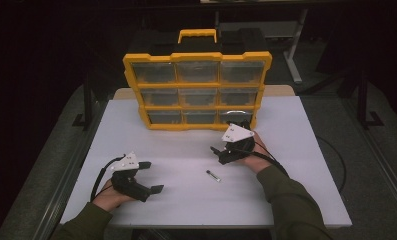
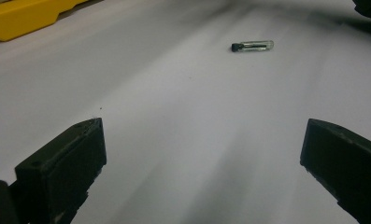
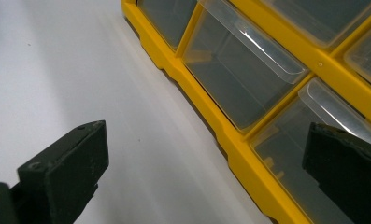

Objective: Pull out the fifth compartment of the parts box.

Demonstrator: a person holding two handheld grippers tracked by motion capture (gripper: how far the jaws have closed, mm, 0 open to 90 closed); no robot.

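Your left gripper (image 1: 148, 176): jaws wide apart, empty, at 8 o'clock on the table (image 1: 296, 165) | your right gripper (image 1: 217, 152): jaws wide, empty, facing the yellow drawer organizer (image 1: 198, 57) at 12 | small glass vial (image 1: 213, 175): lying flat between both grippers, untouched.

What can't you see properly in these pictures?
- Drawers of the yellow organizer: high view, too dim to tell what is inside.
- Bottom right drawer: high view, partly hidden behind the right gripper.
- Small tube on the table: too small to tell what it holds.
- Left gripper: left gripper view, jaws cut off by the bottom edge.
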